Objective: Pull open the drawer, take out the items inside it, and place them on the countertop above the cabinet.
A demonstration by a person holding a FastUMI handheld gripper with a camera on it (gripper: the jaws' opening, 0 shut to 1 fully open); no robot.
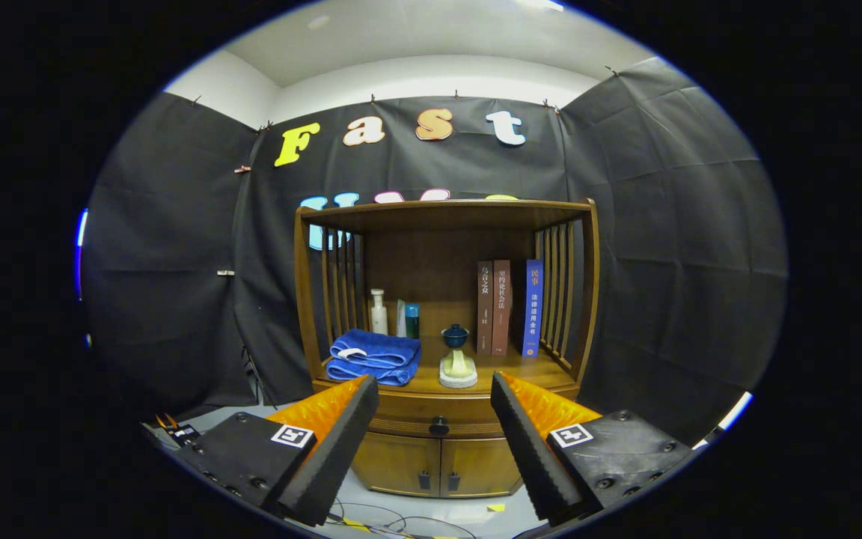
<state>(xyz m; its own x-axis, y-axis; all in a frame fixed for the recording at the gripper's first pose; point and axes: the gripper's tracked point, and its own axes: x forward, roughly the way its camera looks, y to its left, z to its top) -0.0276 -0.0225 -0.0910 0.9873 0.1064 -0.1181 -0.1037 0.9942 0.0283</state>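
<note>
I hold the hand-held gripper (435, 393) spread wide and empty, lined up so the drawer (438, 413) knob (439, 426) sits between the fingers at lower centre. The drawer is shut; towel (375, 356) and ornament (457, 359) already rest on the worktop (528, 370) above.
</note>
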